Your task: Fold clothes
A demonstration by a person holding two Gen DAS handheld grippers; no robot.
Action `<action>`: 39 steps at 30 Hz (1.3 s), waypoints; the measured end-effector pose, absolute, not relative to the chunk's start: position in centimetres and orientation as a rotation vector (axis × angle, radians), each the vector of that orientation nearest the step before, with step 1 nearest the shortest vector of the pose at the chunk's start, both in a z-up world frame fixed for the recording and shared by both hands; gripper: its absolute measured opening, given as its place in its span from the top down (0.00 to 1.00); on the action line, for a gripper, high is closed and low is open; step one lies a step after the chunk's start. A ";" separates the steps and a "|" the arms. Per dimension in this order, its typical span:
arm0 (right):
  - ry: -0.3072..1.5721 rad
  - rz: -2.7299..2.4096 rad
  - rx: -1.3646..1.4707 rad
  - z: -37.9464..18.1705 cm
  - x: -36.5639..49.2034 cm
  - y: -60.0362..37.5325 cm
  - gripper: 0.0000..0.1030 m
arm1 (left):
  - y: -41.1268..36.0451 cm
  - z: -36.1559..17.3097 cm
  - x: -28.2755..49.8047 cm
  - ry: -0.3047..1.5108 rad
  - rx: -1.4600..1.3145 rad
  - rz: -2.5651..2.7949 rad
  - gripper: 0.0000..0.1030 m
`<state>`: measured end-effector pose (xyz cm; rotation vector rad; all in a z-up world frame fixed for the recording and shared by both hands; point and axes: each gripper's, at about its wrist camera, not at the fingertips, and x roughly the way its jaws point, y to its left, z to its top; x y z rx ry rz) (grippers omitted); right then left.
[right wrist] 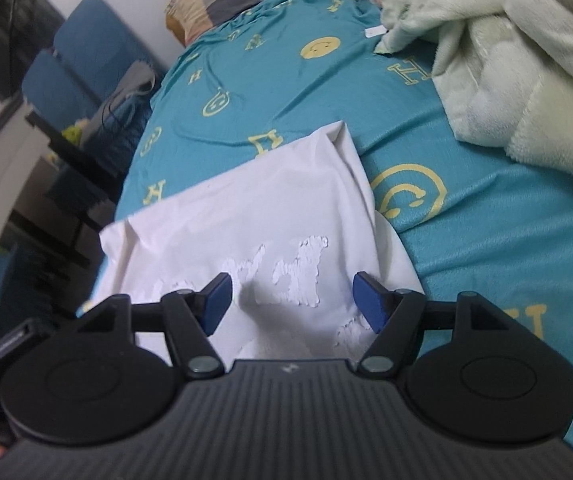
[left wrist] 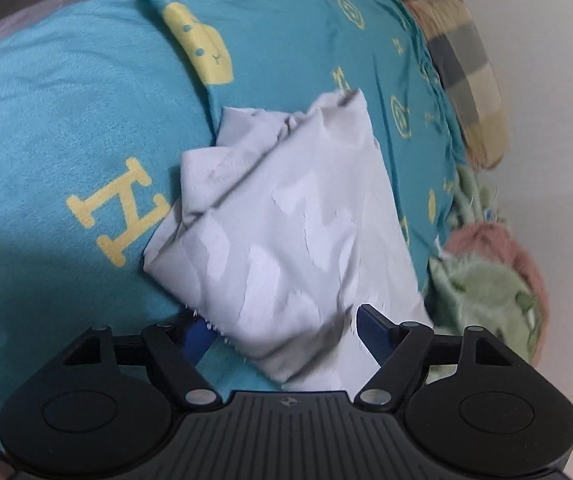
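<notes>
White cloth, a bunched garment [left wrist: 286,216], is seen in the left wrist view lying on the teal bed sheet [left wrist: 66,120], its near edge between the spread, empty jaws of the left gripper [left wrist: 286,330]. In the right wrist view the garment [right wrist: 246,216] lies flatter under the right gripper [right wrist: 292,300], whose jaws stand apart, unclamped; a pale green blanket [right wrist: 506,60] is heaped far right.

Smooth matt white cloth garment [right wrist: 246,216] on a soft, velvety teal bedsheet [right wrist: 486,240]; fluffy pale-green fleece blanket [right wrist: 526,60].
</notes>
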<state>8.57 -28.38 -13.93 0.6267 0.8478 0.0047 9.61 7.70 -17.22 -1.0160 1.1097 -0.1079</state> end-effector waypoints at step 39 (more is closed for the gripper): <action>0.774 -0.094 1.524 -21.2 4.8 -28.8 0.31 | 7.1 -13.4 8.3 0.828 -1.027 -0.158 0.80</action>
